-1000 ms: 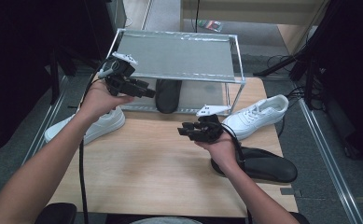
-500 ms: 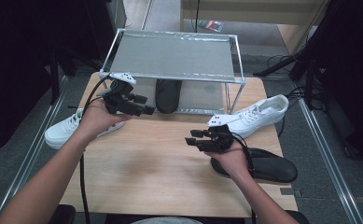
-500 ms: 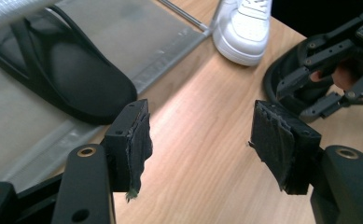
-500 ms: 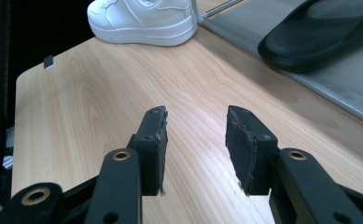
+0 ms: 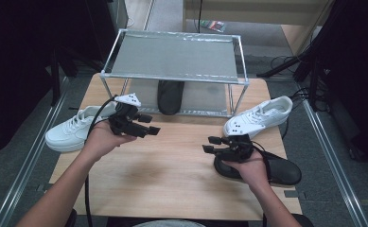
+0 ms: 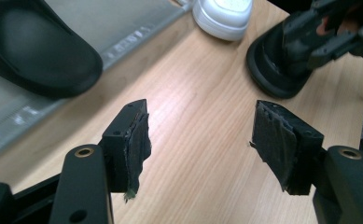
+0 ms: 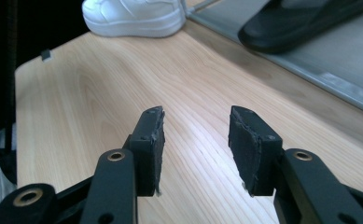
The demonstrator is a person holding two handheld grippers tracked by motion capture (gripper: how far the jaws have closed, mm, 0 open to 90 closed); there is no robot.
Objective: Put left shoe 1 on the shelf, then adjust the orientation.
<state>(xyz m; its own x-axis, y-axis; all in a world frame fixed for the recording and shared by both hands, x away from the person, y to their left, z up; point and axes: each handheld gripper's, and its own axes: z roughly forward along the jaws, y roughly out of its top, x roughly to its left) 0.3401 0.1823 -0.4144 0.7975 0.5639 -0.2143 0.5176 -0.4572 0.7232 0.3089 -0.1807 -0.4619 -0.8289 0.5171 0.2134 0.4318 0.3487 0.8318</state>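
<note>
Black slipper (image 5: 267,169) beneath right hand (image 5: 249,163)

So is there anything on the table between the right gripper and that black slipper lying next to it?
Nothing visible. The right gripper hovers with open, empty jaws, and the black slipper lies right beside and under that hand on the table.

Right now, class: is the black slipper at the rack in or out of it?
In. The black slipper lies on the rack's lower shelf, under its top shelf, toe toward the table's bare wood.
</note>
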